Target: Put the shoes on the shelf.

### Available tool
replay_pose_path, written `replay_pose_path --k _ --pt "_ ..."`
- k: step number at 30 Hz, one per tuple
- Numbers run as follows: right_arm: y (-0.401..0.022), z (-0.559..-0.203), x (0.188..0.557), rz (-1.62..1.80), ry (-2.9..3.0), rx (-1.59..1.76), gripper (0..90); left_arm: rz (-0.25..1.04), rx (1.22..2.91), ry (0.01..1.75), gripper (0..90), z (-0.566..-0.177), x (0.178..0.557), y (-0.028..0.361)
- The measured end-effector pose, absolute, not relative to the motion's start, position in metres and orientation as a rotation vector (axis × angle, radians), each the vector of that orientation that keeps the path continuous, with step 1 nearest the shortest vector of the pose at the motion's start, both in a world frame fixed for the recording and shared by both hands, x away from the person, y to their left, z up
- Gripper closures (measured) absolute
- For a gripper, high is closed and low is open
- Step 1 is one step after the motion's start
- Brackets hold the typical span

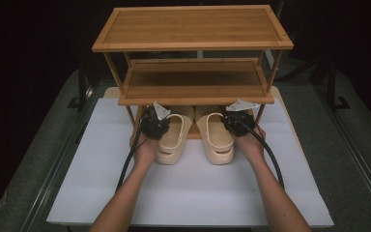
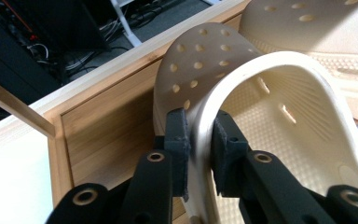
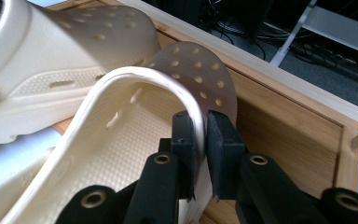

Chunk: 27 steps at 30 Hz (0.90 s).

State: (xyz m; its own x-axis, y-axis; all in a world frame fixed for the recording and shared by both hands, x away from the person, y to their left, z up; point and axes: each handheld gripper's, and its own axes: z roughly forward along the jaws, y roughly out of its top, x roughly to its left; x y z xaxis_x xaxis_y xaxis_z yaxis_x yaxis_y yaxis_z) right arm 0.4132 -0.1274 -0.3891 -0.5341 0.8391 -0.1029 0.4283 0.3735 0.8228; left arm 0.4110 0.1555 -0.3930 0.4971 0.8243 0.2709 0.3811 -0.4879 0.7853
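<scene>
No text, label, brand mark or number can be read in any view. The cream clogs (image 1: 193, 135) and the bamboo shoe rack (image 1: 193, 29) carry plain surfaces without legible marks.

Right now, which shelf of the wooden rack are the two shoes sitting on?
The bottom shelf; both cream clogs poke out from under the bare middle shelf.
</scene>
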Motion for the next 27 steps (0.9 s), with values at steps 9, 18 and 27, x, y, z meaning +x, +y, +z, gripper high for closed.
replay_pose_path --k 9,18,27 --pt "-0.138 -0.381 0.406 1.105 2.165 1.143 51.8 0.627 2.025 0.969 51.5 -0.376 0.407 0.182" --pt "-0.164 -0.366 0.376 1.178 2.229 1.169 33.6 0.43 2.028 0.926 27.0 -0.363 0.383 0.217" --pt "-0.186 -0.371 0.337 1.203 2.298 1.15 25.3 0.39 2.08 0.881 8.9 -0.373 0.349 0.239"
